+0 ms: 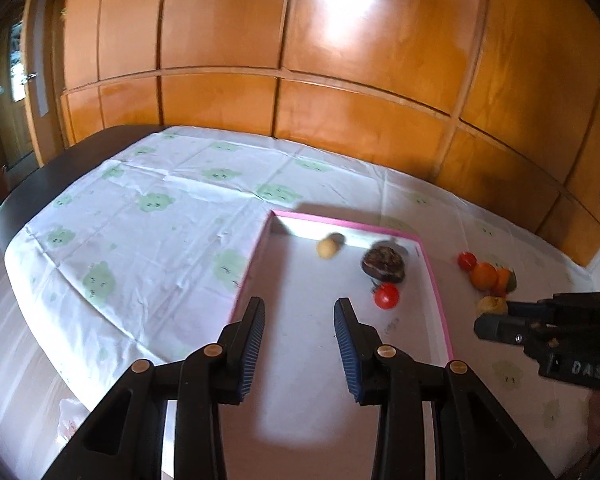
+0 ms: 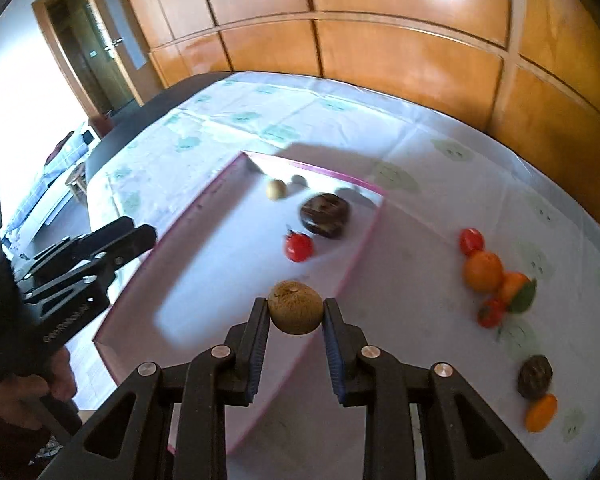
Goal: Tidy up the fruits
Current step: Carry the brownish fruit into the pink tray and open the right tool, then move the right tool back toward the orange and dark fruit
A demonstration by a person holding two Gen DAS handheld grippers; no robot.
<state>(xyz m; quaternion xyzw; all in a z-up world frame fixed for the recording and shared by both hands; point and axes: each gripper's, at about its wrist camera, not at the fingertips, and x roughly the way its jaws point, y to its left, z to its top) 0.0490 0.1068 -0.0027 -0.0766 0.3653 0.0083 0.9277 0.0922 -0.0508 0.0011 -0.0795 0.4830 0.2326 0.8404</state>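
Note:
A white tray with a pink rim (image 1: 340,222) (image 2: 364,248) lies on the tablecloth. In it are a small tan fruit (image 1: 327,247) (image 2: 276,189), a dark brown fruit (image 1: 383,265) (image 2: 325,215) and a red tomato (image 1: 386,296) (image 2: 299,246). My left gripper (image 1: 300,304) (image 2: 140,232) hovers open over the tray's near left part, nothing between its fingers. My right gripper (image 2: 296,304) (image 1: 494,316) is shut on a round brown fruit (image 2: 296,312) (image 1: 492,305), held above the tray's right rim.
Loose on the cloth right of the tray are a red tomato (image 2: 471,240), two oranges (image 2: 483,271), a small red fruit (image 2: 490,312), a dark fruit (image 2: 534,376) and a small orange fruit (image 2: 541,412). Wooden wall panels (image 1: 340,80) stand behind the table. A person's hand (image 2: 62,376) holds the left gripper.

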